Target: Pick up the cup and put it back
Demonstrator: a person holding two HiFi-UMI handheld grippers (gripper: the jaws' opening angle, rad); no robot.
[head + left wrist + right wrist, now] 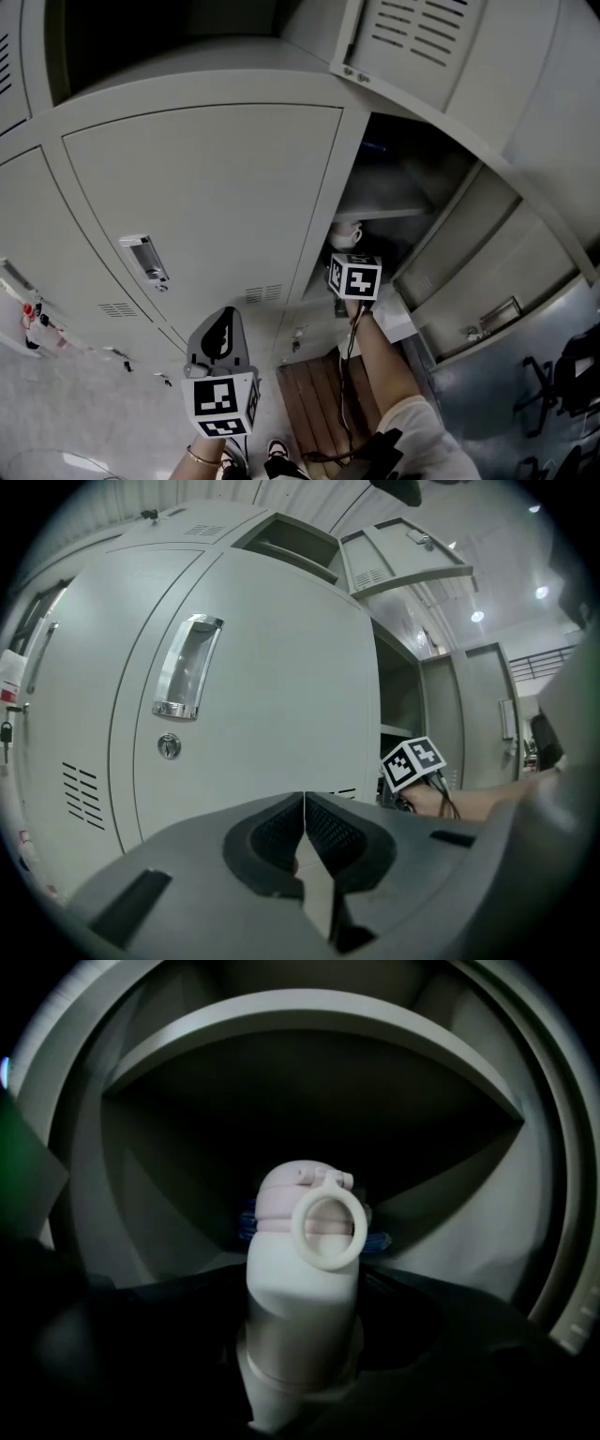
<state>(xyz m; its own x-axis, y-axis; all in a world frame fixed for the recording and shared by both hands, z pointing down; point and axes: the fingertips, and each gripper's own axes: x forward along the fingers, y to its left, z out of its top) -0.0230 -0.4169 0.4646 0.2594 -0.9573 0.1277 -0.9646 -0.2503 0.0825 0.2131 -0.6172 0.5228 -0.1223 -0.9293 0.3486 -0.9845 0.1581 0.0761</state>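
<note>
Nearest the person, the left gripper (304,829) is held in front of a closed locker door (272,658). Its jaws are pressed together with nothing between them. On that grey door are a bright metal handle (187,667) and, just under it, a small round keyhole (169,746). Further out and to the right, a bare forearm (384,366) reaches the right gripper (349,262) into the open locker next to that door. Its jaws stand wide and are closed on the cup (302,1279), which fills the gap between them and stands upright. The cup is a white bottle-shaped one with a pale pink lid (279,1208) and a white ring (325,1232) hanging at the front of the lid. It is inside the dark compartment, below a grey shelf (309,1016). Whether its base rests on the compartment floor cannot be told. Something blue (246,1227) shows just behind the cup, too dim to make out. The locker's own door (487,272) hangs open to the right of the opening.
</note>
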